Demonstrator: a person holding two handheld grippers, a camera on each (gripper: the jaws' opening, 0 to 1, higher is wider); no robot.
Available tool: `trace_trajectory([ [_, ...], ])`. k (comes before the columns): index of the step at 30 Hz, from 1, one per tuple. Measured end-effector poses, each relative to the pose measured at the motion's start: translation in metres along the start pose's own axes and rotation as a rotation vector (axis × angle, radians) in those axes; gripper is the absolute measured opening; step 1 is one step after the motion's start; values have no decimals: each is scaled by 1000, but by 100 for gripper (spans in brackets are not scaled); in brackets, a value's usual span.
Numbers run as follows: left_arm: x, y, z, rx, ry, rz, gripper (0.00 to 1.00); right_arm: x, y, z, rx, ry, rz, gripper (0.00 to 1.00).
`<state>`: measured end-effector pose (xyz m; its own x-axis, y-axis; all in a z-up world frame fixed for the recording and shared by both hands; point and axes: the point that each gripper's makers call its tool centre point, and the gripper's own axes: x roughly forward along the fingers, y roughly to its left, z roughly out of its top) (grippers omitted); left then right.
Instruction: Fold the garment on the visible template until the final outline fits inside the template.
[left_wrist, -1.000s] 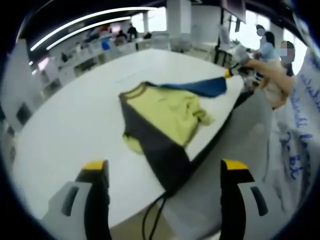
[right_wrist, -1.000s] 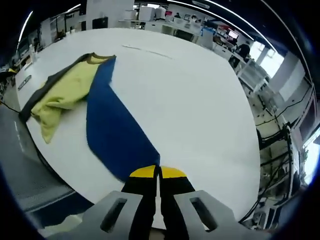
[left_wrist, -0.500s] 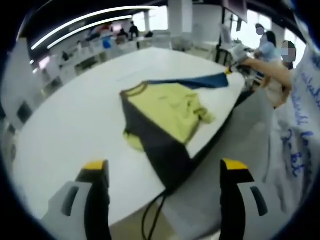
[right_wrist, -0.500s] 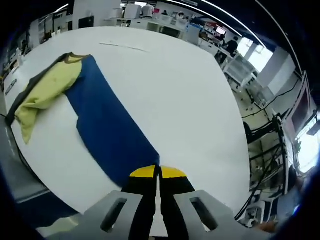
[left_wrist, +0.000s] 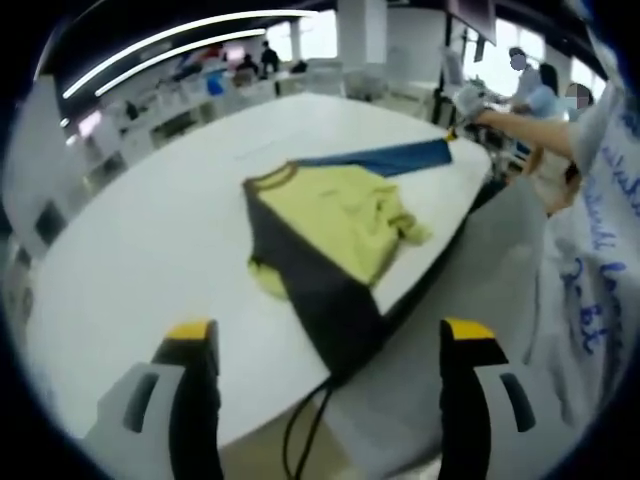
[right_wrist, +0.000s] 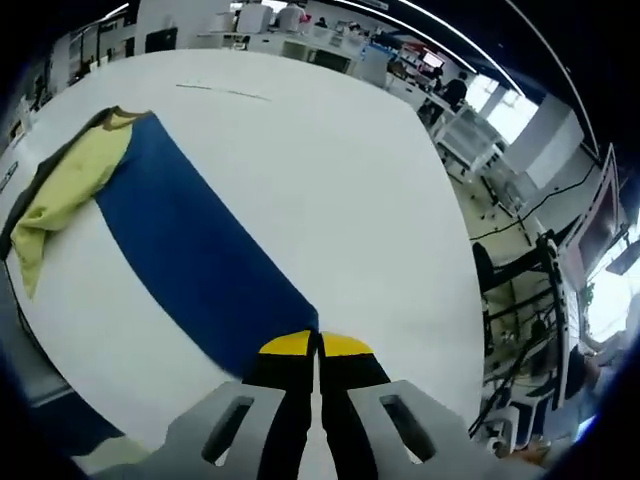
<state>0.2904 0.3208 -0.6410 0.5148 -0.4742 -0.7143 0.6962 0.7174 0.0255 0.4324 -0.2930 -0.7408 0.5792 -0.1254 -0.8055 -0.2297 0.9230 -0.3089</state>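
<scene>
At the bottom of the right gripper view, the right gripper (right_wrist: 318, 345) has its yellow-tipped jaws pressed together on the end of the blue sleeve (right_wrist: 195, 265), a smooth flat band drawn taut across the table (right_wrist: 340, 170). In the left gripper view, the left gripper (left_wrist: 325, 340) hovers with jaws spread wide, holding nothing. Beyond it the garment (left_wrist: 330, 235) lies near the table's edge: soft, rumpled yellow cloth, a dark panel drooping over the rim, a ribbed neckline. No template outline is clear to me. Folding seems barely begun; the sleeve is being spread, so every fold is left. Farther off, a thin line (right_wrist: 225, 92) marks the tabletop.
</scene>
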Motion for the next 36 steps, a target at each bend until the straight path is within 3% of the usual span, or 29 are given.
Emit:
trace_trajectory([
  [16,-4,0,-3,-16,29,15,87,34,-13,-5,8,22,-22,2],
  [29,-4,-4,-3,-30,52,28,87,47,-30,-6,21,46,-27,2],
  [36,-6,-4,-6,-44,58,38,87,54,-28,-10,1,58,-28,2],
])
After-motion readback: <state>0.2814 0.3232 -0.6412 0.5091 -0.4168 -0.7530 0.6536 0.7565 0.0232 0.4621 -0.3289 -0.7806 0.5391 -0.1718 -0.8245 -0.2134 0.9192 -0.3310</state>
